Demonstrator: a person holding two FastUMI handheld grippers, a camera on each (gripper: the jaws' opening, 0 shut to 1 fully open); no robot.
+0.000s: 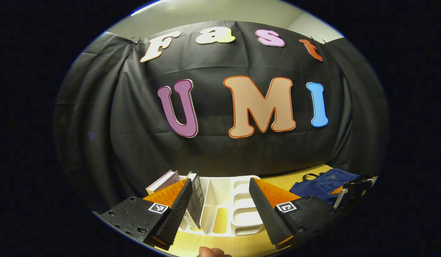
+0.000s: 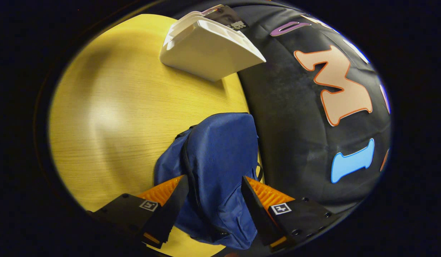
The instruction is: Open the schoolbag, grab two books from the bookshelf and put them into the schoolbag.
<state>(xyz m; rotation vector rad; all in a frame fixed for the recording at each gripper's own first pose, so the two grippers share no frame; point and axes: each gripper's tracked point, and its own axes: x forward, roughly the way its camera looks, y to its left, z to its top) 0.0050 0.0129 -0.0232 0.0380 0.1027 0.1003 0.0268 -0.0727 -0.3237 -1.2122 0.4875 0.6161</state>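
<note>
Tabletop (image 2: 109, 117): books (image 1: 196, 200) in bookshelf (image 1: 241, 210)

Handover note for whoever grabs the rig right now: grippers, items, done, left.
Left gripper: open, empty, facing the white bookshelf on the table; two books stand at its left end.
Right gripper: open, fingers either side of the blue schoolbag, not clamped.
Done: nothing visible; the bag looks closed, books on the shelf.
Left: open the bag, take two books, put them in.
</note>
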